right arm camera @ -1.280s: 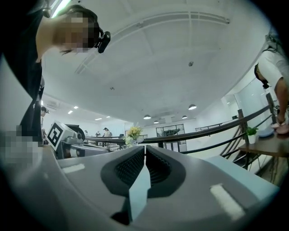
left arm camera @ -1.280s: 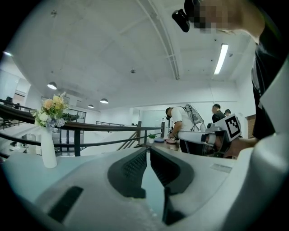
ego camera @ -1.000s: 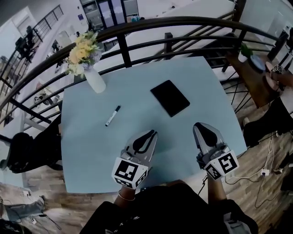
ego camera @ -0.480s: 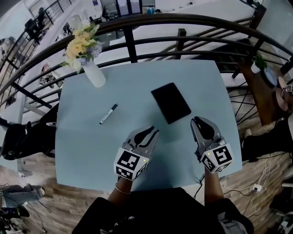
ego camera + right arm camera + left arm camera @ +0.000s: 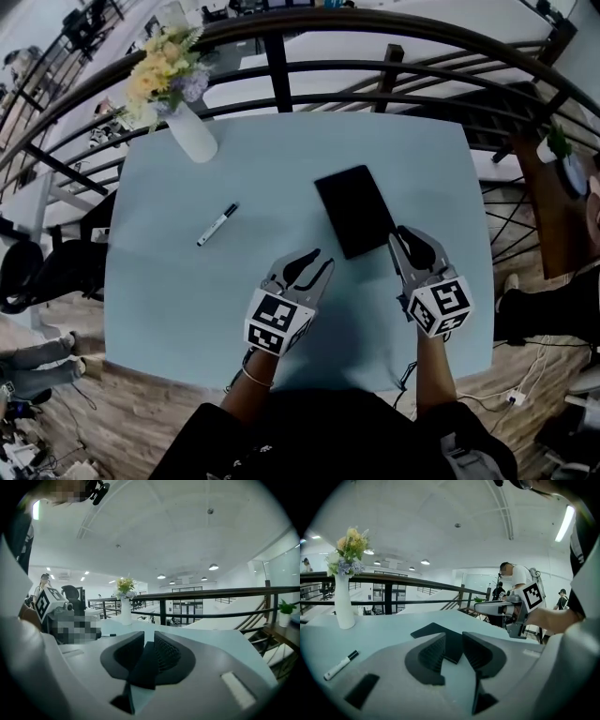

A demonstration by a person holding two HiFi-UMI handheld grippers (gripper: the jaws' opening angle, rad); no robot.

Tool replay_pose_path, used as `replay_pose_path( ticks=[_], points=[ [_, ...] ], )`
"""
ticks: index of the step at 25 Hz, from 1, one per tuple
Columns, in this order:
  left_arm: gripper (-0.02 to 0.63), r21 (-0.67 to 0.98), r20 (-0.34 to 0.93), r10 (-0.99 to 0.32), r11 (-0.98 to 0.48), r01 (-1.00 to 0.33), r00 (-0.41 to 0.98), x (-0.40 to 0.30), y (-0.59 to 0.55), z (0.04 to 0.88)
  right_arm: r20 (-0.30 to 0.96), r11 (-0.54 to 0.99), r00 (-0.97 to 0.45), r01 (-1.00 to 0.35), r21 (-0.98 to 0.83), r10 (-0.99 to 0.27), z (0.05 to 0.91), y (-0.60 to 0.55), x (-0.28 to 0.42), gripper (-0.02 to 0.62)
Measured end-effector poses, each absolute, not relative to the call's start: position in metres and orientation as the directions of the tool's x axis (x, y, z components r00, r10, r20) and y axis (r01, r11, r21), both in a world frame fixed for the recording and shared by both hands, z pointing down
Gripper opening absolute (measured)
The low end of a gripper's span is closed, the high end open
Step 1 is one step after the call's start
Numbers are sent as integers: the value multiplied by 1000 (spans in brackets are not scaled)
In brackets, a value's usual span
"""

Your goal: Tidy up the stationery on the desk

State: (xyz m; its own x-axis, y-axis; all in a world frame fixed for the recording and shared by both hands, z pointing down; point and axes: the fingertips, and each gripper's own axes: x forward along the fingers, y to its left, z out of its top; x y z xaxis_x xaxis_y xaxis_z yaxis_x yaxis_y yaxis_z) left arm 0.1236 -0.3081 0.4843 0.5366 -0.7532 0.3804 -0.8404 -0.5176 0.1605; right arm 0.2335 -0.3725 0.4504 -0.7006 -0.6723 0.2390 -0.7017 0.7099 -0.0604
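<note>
A black notebook (image 5: 354,210) lies flat at the middle right of the light blue desk (image 5: 169,300). A black-and-white marker (image 5: 217,224) lies to its left. My left gripper (image 5: 322,262) hovers just short of the notebook's near left corner. Its jaws have just been opening and stand open with nothing between them; the notebook (image 5: 429,630) shows beyond them. My right gripper (image 5: 403,237) is at the notebook's near right corner. Its jaws have also just been opening, stand a little apart, and frame the dark notebook (image 5: 146,660) without pressing on it.
A white vase (image 5: 192,134) of yellow and pale flowers stands at the desk's far left corner. A dark curved railing (image 5: 281,75) runs behind the desk. Wooden floor and cables lie to the right. A person stands in the background of the left gripper view.
Both grippers have moved forward over the desk toward the notebook and sunk lower. Their jaws stand wider apart than before. The notebook and marker have not moved.
</note>
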Motion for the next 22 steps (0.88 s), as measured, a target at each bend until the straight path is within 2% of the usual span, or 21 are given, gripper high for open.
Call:
replay_pose_path(
  ticks=[11, 22],
  points=[
    [144, 241, 499, -706, -443, -864, 502, 138, -339, 552, 386, 711, -695, -692, -128, -607, 519, -406, 240, 114],
    [156, 322, 549, -671, -382, -866, 499, 143, -361, 591, 521, 676, -637, -722, -146, -568, 581, -434, 250, 149]
  ],
)
